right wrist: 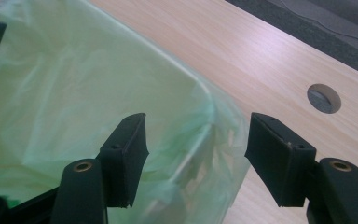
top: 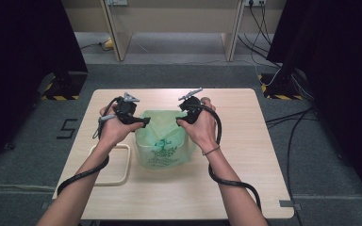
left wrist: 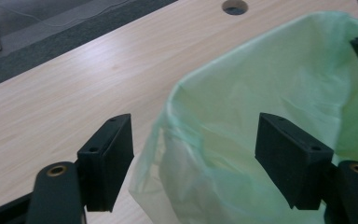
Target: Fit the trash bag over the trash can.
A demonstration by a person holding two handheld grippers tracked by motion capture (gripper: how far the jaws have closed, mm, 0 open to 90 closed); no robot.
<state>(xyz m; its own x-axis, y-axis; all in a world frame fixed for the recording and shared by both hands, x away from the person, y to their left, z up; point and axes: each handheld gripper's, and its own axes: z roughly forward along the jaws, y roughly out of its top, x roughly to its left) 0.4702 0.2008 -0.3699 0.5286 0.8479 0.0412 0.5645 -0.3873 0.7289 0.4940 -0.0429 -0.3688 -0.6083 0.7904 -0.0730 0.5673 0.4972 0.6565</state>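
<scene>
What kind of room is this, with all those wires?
Probably a lab or test room set up for recording. A plain wooden table stands on grey carpet, cables trail across the floor, and black curtains hang at both sides.

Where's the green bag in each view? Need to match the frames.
High view: green bag at table centre, lining a small bin, between the left gripper and right gripper.
Left gripper view: fills the right half; its rim corner sits between the open jaws.
Right gripper view: fills the left half; its rim corner sits between the open jaws.
Shared landmark: the light wooden table.
</scene>
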